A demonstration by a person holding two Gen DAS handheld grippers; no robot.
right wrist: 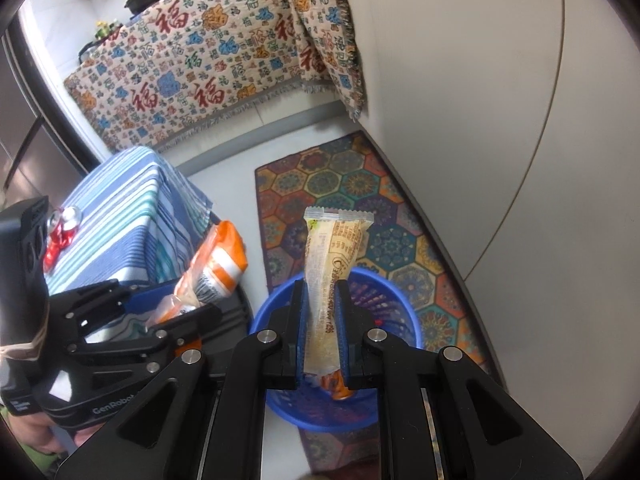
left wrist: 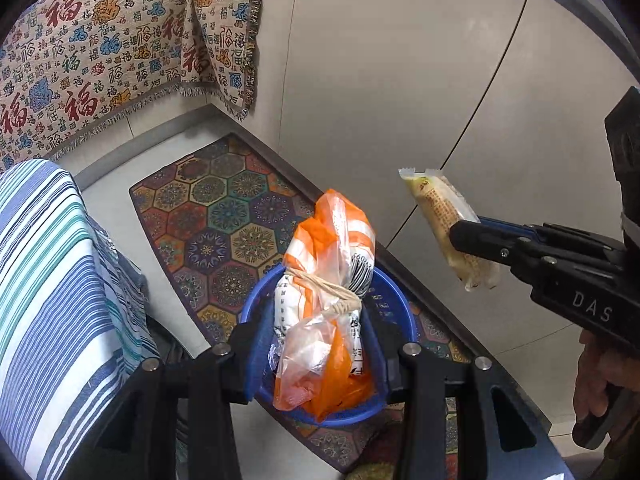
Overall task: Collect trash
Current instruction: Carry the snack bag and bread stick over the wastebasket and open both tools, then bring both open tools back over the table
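**Two pieces of trash poised over the bin**

The bin point(right wrist: 400, 312), blue and perforated, stands on the patterned mat point(right wrist: 340, 184) close to the white wall point(right wrist: 480, 120); everything is placed from it. The left gripper point(left wrist: 318, 344) is closed on a crumpled orange-and-white bag point(left wrist: 324, 280) tied with string; in the left wrist view the bag hangs directly above the bin's mouth, its long axis roughly upright, lower end already at or below the rim, though whether it touches anything inside cannot be told. The right gripper point(right wrist: 322, 328) is clamped on a pale yellow wrapper point(right wrist: 334, 264), gripped near its lower half with the crimped end pointing away from the fingers; its long axis runs along the fingers. In the right wrist view the wrapper lines up over the bin; in the left wrist view it sits off to the wall side of the bin and higher than the bag point(right wrist: 216, 268), so the left hand looks nearer to a drop.

Both grippers tilt downward toward the bin, the left from the side of the striped cloth point(right wrist: 128, 208), the right from the wall side; a crushed can point(right wrist: 60, 232) lies on that cloth, well apart from the bin. Something orange point(right wrist: 336, 386) already lies inside the bin. The likely next move is a release by the left gripper; the right would probably need to shift over the opening first.
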